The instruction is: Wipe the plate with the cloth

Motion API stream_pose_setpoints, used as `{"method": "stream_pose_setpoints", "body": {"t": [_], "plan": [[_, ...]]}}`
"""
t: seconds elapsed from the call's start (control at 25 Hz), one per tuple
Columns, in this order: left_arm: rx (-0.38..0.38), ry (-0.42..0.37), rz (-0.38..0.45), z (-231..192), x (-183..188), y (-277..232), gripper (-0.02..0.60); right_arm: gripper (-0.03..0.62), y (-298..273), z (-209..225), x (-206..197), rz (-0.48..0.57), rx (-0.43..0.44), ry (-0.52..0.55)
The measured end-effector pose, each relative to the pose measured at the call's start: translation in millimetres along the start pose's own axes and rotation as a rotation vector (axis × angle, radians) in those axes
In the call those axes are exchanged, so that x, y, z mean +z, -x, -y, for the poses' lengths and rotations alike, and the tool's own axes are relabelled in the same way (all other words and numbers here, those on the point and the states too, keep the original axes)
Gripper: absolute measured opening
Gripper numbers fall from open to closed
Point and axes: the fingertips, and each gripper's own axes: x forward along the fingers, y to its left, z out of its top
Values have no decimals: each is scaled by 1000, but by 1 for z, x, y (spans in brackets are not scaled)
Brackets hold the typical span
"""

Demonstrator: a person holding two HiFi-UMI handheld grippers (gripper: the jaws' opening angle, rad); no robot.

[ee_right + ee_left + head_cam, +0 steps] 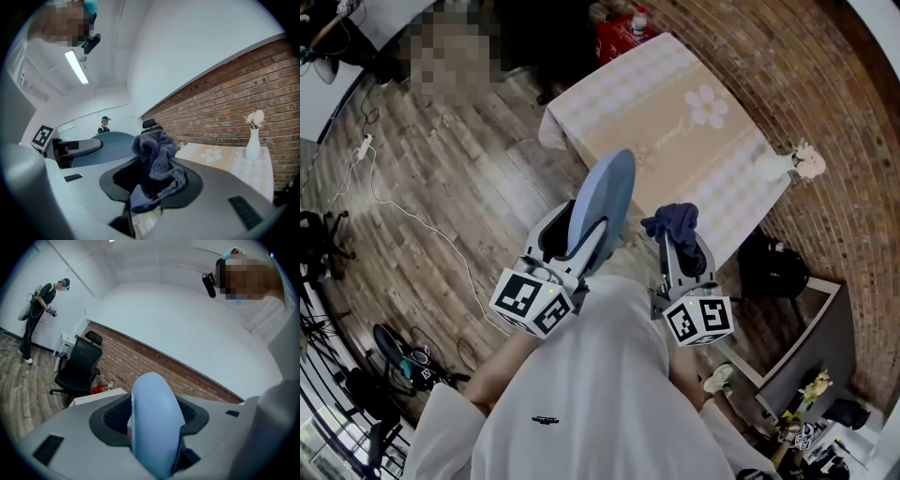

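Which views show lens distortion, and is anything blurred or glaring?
Head view: fisheye curves the brick wall. Left gripper view: dark round corners, the near plate looks soft. Right gripper view: the ceiling light glares, the cloth is fairly sharp.

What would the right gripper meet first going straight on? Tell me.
Way looks free nearby: right gripper, shut on the cloth, points above the table toward the brick wall; depth unclear.
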Motion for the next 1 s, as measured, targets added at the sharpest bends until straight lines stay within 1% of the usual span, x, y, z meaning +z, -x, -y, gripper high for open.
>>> {"method": "stream_pose_setpoints", "body": {"t": [0.12, 0.2, 0.32, 0.52, 0.64, 0.8, 0.88, 1.0], "plan": [[-17, -3, -5, -12, 14, -17, 247, 143, -18, 2, -2, -24, -22, -15], [-25, 5, 3, -20, 23, -30, 247, 143, -31, 5, 3, -22, -33, -16], [-48, -8, 10, -29, 39, -55, 247, 143, -56, 15, 17, 13, -50, -17], [-78, -61, -17, -43, 57, -95, 247, 143, -102, 33, 39, 61, -59, -27], [-90, -66, -11, -53, 75, -126, 247, 144, -136, 47, 61, 91, -48, -36], [-91, -46, 18, -72, 99, -169, 247, 143, -182, 61, 91, 124, -31, -22], [-88, -41, 34, -81, 111, -188, 247, 143, -204, 65, 102, 127, -13, -16], [-83, -24, 41, -90, 122, -210, 247, 143, -224, 71, 108, 105, 19, -8]]}}
